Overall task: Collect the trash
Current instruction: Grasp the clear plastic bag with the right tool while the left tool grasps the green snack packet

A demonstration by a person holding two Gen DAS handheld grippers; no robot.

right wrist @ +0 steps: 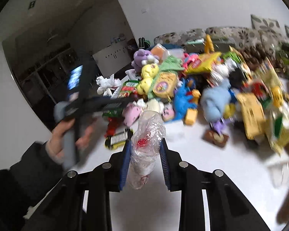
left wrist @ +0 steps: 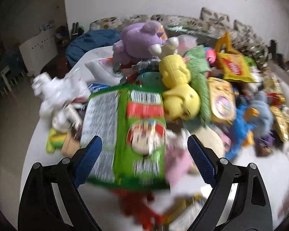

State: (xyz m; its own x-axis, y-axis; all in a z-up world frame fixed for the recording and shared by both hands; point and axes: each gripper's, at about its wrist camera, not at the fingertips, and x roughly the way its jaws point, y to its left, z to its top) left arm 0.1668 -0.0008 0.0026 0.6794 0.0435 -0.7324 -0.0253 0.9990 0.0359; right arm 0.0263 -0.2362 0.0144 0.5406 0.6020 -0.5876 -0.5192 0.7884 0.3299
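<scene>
The right claw (right wrist: 145, 150), at the bottom centre of its frame, is narrowed onto a crumpled clear plastic bag (right wrist: 147, 134) with a red scrap inside; both blue pads (right wrist: 164, 161) press its sides, and the bag sticks up past the fingertips above the white bench (right wrist: 192, 154).

The left claw (left wrist: 144, 144) stands wide at the bottom of its own frame, gripping nothing. A green snack wrapper (left wrist: 125, 132) fills the gap between its fingers, blurred, so whether it touches either pad cannot be told.

In the right wrist view the left claw shows at centre left, with a hand (right wrist: 67, 134) in a dark sleeve on its handle.

Beyond the wrapper, toward the upper centre, lie a yellow toy (left wrist: 179, 90), a purple plush (left wrist: 138, 38) and a green cloth (left wrist: 198, 77). Crumpled white paper (left wrist: 55, 94) sits at left, a yellow snack bag (left wrist: 235, 67) at upper right. A patterned sofa (left wrist: 183, 22) runs behind the heap.
</scene>
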